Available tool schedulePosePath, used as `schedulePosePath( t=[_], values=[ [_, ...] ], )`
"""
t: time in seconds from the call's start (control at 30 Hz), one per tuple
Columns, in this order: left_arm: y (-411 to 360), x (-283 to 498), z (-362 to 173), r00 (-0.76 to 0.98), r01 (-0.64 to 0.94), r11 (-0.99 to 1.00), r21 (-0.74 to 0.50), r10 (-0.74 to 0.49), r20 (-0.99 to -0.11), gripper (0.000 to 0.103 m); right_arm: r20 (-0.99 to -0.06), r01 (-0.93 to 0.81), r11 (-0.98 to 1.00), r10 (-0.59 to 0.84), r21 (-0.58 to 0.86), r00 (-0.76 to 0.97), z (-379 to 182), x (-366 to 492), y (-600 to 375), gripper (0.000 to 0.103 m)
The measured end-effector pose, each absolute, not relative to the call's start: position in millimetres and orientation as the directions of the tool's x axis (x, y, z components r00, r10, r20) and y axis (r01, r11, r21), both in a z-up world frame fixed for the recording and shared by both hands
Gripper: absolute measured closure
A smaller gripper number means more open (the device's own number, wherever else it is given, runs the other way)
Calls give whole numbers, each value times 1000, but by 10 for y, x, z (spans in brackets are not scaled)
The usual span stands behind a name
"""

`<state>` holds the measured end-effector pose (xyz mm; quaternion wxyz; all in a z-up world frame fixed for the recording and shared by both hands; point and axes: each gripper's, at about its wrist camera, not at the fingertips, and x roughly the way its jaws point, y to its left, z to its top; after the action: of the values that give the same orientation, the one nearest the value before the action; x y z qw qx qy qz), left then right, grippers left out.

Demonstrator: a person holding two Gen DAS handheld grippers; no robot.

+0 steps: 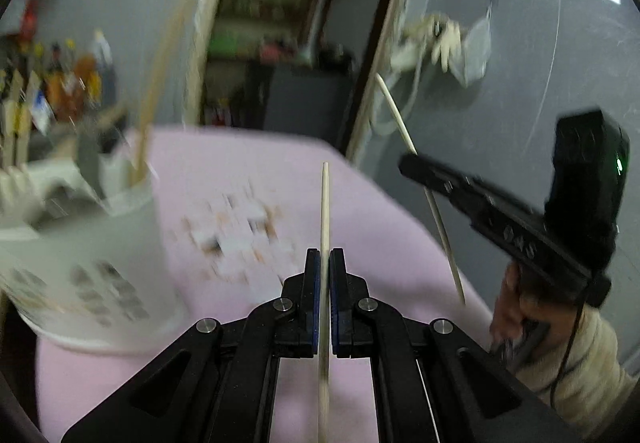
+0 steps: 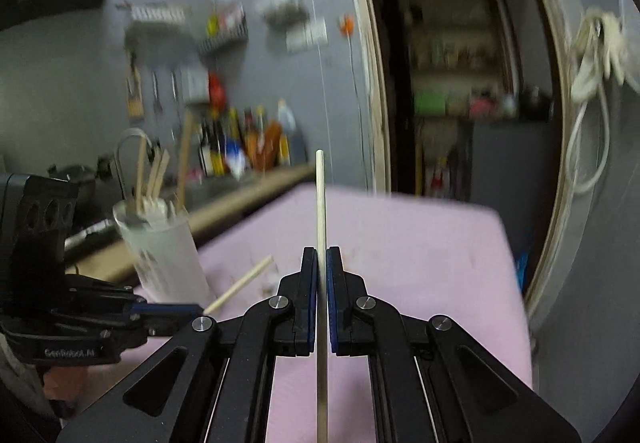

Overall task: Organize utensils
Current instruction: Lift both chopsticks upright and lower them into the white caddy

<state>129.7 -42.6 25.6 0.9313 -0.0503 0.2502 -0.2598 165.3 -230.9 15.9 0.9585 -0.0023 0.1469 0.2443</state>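
Observation:
My left gripper (image 1: 324,255) is shut on a pale wooden chopstick (image 1: 325,203) that points forward above the pink mat (image 1: 240,163). My right gripper (image 2: 321,253) is shut on a second wooden chopstick (image 2: 320,195), also above the mat. A translucent white utensil cup (image 1: 104,235) holding wooden utensils stands at the left of the mat; it also shows in the right wrist view (image 2: 160,251). The right gripper and its chopstick (image 1: 436,211) show at the right of the left wrist view. The left gripper (image 2: 192,309) with its chopstick (image 2: 240,285) shows beside the cup in the right wrist view.
A counter with bottles (image 2: 248,147) and hanging tools runs behind the mat. A doorway with shelves (image 2: 456,83) lies behind. White cables (image 2: 592,55) hang on the grey wall at right. The mat's far edge (image 2: 400,195) drops off near the doorway.

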Motion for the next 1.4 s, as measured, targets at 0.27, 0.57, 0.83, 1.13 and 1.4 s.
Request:
schedulePosePath(
  t=[0.27,0.57,0.83,1.13,1.4],
  values=[
    [-208,1299,748,883,397,899,-185,-429,-189,101,-58,-531,847,530,7,846,589,1499,-1981,100],
    [468,1307,1174,931,355,903,-242,-366,0,101,139,-659,749,647,70,750,995,1640,-1587,100],
    [1291,1527,1341,970,242,900,-362,-233,69,101,275,-727,669,678,152,682,1117,1930,-1209,100],
    [1761,1652,1002,997,54,878,-475,-19,79,101,314,-694,697,628,179,712,855,2072,-1041,100],
    [1794,1651,759,993,-39,858,-512,88,73,101,303,-648,751,592,129,747,667,2031,-911,100]
  ],
)
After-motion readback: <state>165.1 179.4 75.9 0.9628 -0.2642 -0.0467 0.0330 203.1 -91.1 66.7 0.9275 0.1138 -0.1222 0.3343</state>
